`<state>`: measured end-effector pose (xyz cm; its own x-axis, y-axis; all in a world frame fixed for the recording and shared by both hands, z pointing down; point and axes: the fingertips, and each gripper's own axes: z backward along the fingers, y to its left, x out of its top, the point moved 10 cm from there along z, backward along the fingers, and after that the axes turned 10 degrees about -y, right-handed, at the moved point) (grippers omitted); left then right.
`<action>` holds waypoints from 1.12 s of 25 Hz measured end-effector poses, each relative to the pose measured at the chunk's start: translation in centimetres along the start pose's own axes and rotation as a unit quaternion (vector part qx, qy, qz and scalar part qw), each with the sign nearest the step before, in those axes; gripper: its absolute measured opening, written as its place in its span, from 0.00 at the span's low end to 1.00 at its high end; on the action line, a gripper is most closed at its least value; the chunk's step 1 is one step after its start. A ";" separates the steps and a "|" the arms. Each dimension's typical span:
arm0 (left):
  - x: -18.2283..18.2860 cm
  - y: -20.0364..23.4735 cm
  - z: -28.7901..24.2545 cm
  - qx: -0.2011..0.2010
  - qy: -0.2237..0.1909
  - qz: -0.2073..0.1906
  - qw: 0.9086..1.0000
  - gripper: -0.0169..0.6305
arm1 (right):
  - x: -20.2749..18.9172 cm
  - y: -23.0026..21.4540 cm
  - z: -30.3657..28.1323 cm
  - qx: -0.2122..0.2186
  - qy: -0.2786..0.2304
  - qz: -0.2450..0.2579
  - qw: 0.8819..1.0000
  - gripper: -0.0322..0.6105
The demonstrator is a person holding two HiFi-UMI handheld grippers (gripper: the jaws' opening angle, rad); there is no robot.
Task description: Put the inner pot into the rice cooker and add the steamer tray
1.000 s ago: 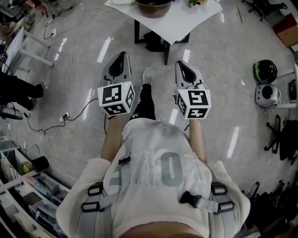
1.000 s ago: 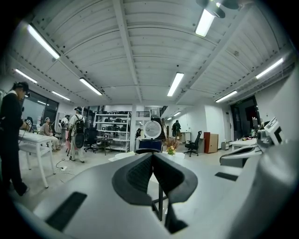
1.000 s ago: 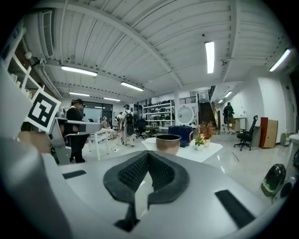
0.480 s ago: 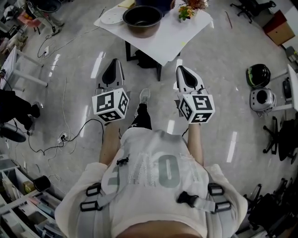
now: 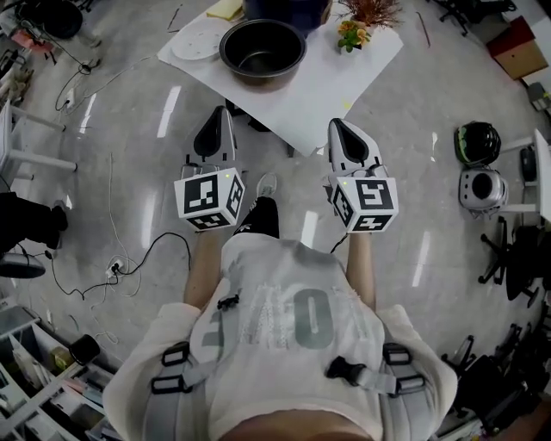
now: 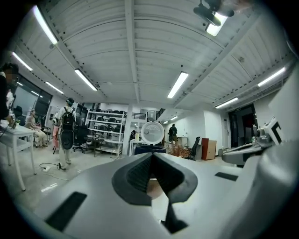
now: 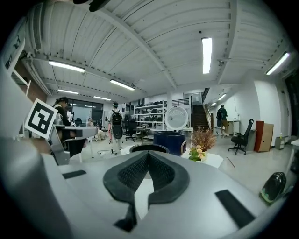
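A dark metal inner pot [image 5: 263, 50] stands on the white table [image 5: 318, 82] ahead of me; its rim [image 7: 148, 148] also shows in the right gripper view. Behind it is the dark blue rice cooker [image 5: 288, 10] with its round white lid raised [image 7: 176, 118], seen too in the left gripper view [image 6: 150, 149]. A white perforated steamer tray [image 5: 198, 39] lies to the pot's left. My left gripper [image 5: 215, 118] and right gripper [image 5: 337, 125] are both shut and empty, held level just short of the table's near edge.
A small pot of flowers [image 5: 355, 33] stands on the table's right part. Cables [image 5: 129, 258] trail on the floor at the left. A helmet [image 5: 479, 139] and office chairs [image 5: 516, 258] are at the right. People stand near shelving [image 7: 115, 123] far off.
I have walked toward the table: it and the inner pot have come further into the head view. Both grippers have stayed shut and moved forward with me.
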<state>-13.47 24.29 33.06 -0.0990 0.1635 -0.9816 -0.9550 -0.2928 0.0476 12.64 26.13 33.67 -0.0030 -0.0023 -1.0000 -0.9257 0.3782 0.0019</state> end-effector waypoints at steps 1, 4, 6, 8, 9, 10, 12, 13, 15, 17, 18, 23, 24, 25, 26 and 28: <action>-0.2 0.7 -1.6 -0.002 0.004 0.001 1.000 0.06 | 0.1 -0.5 -1.6 0.000 0.004 -0.001 1.000 0.06; -0.9 2.8 -6.6 -0.009 0.011 -0.005 1.000 0.06 | 0.5 -1.7 -6.8 0.025 0.013 -0.011 1.000 0.06; -1.2 4.3 -10.3 -0.014 0.011 -0.007 1.000 0.06 | 0.7 -2.1 -10.4 0.044 0.018 -0.001 0.999 0.06; -1.7 5.5 -14.1 -0.018 0.012 -0.006 1.000 0.06 | 1.0 -2.4 -13.8 0.047 0.020 0.015 0.999 0.06; -1.9 6.0 -15.7 -0.022 0.014 -0.007 1.000 0.06 | 1.0 -2.6 -15.3 0.043 0.019 0.019 0.999 0.06; -2.1 6.4 -17.1 -0.028 0.016 -0.009 0.999 0.06 | 1.1 -2.8 -16.8 0.040 0.018 0.020 0.999 0.06; -2.4 7.0 -19.3 -0.037 0.019 -0.016 0.999 0.06 | 1.3 -3.3 -19.6 0.033 0.013 0.018 0.999 0.06; -2.5 7.3 -20.2 -0.040 0.020 -0.020 0.999 0.06 | 1.6 -3.6 -20.9 0.029 0.009 0.017 0.999 0.06; -2.4 7.8 -21.7 -0.040 0.019 -0.024 0.999 0.06 | 2.4 -4.3 -23.1 0.022 -0.003 0.009 1.000 0.06; -2.1 8.1 -22.7 -0.039 0.013 -0.025 0.999 0.06 | 3.1 -5.0 -24.3 0.017 -0.011 -0.006 1.000 0.06; -2.0 8.1 -23.1 -0.038 0.011 -0.025 0.999 0.06 | 3.3 -5.4 -24.6 0.014 -0.014 -0.012 1.000 0.06; -1.2 7.4 -24.5 -0.028 0.001 -0.032 0.999 0.06 | 3.7 -7.4 -25.2 0.005 -0.026 -0.023 0.999 0.06; -1.0 7.3 -24.7 -0.024 -0.002 -0.034 0.999 0.06 | 3.8 -7.7 -25.2 0.005 -0.030 -0.024 0.999 0.06; -0.7 7.2 -24.8 -0.019 -0.004 -0.036 0.999 0.06 | 4.0 -7.9 -25.3 0.007 -0.033 -0.025 0.999 0.06; -0.6 7.1 -24.7 -0.013 -0.005 -0.038 0.999 0.06 | 4.1 -8.1 -25.3 0.010 -0.036 -0.026 0.999 0.06; -0.3 6.8 -24.7 -0.003 -0.007 -0.041 0.999 0.06 | 4.3 -8.6 -25.2 0.017 -0.039 -0.026 0.999 0.06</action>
<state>-13.07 -1.04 29.09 -0.0242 0.1996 -0.9796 -0.9582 -0.2840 -0.0342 11.03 -0.46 29.45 0.0761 0.0494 -0.9959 -0.9103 0.4110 -0.0491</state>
